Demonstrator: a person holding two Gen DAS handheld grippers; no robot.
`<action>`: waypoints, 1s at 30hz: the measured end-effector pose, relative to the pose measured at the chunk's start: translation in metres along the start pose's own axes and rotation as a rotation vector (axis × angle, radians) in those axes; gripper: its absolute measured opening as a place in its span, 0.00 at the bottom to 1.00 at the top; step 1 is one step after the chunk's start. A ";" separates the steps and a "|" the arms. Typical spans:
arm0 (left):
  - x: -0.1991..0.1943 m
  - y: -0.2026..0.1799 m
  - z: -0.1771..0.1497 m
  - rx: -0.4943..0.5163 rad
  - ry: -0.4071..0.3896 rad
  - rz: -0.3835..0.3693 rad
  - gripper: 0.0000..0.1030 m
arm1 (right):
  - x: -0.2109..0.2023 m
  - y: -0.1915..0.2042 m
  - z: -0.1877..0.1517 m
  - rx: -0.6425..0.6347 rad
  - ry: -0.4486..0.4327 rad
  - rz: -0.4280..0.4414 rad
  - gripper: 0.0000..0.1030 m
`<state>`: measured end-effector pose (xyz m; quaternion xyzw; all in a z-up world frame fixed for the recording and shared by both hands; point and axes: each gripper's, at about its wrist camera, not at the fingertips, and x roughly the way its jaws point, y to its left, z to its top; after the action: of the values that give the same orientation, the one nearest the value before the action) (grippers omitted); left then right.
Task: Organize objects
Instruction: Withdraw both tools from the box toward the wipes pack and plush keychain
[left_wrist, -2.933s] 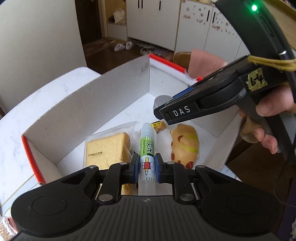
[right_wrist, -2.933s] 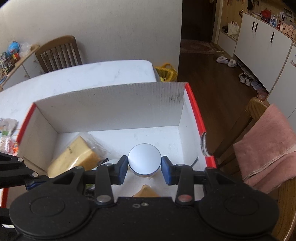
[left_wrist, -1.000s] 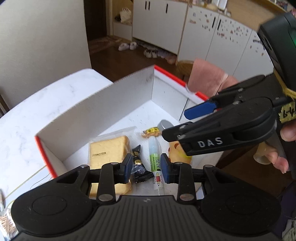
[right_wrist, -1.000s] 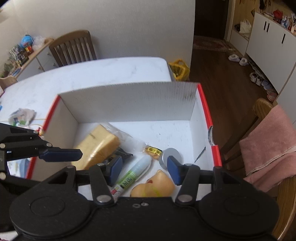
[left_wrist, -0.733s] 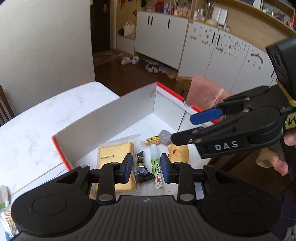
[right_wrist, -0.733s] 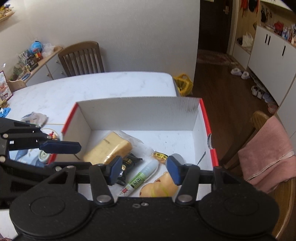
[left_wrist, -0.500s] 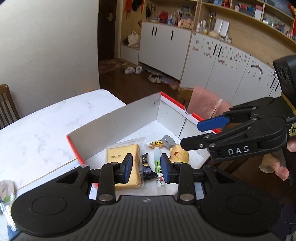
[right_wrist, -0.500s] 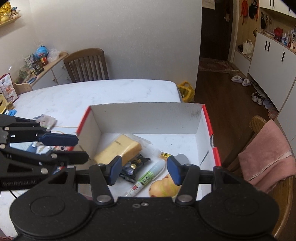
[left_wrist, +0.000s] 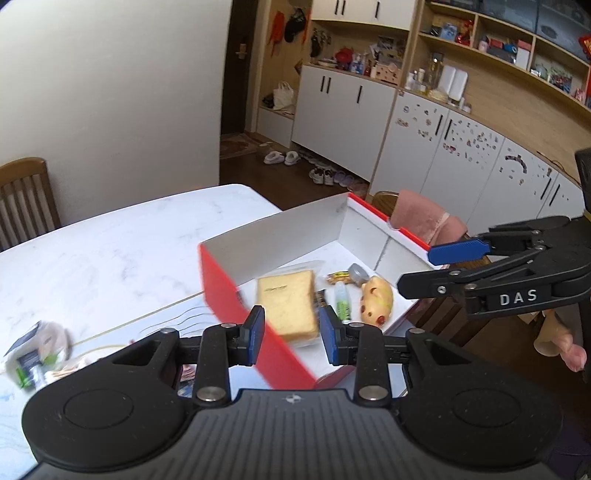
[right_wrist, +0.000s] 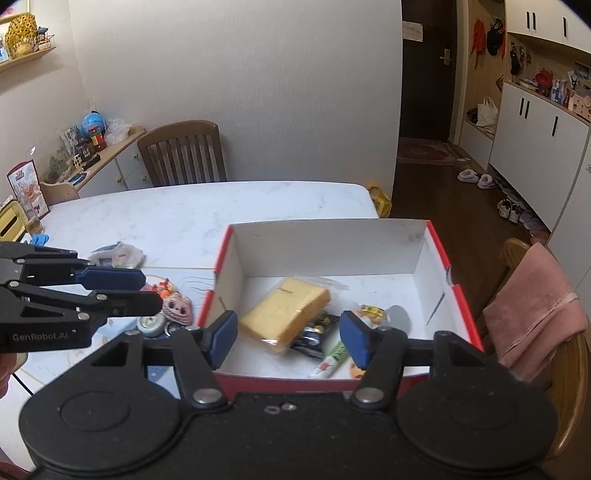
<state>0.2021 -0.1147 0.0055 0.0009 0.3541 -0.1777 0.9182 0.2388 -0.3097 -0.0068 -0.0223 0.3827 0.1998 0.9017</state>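
On the white table (right_wrist: 184, 218), loose clutter lies left of the red box (right_wrist: 439, 240). Inside the box lie wrapped bread (right_wrist: 284, 314), a glue stick (right_wrist: 332, 358) and a pig toy (left_wrist: 376, 301). Left gripper (left_wrist: 291, 334) and right gripper (right_wrist: 288, 338) hover above, both released and empty.

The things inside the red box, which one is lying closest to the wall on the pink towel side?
The small grey round tin. It sits nearest that wall of the red box, beyond the yellow wrapped candy.
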 end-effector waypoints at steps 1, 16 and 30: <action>-0.004 0.005 -0.003 0.000 -0.006 0.008 0.30 | 0.000 0.005 -0.002 0.005 0.000 -0.001 0.60; -0.057 0.088 -0.041 -0.070 -0.055 0.104 0.68 | 0.016 0.093 -0.012 0.003 0.025 0.018 0.76; -0.082 0.158 -0.087 -0.092 -0.012 0.191 0.81 | 0.037 0.166 -0.014 -0.040 0.020 0.058 0.87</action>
<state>0.1410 0.0714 -0.0255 -0.0088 0.3545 -0.0731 0.9321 0.1902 -0.1469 -0.0238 -0.0313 0.3880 0.2335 0.8910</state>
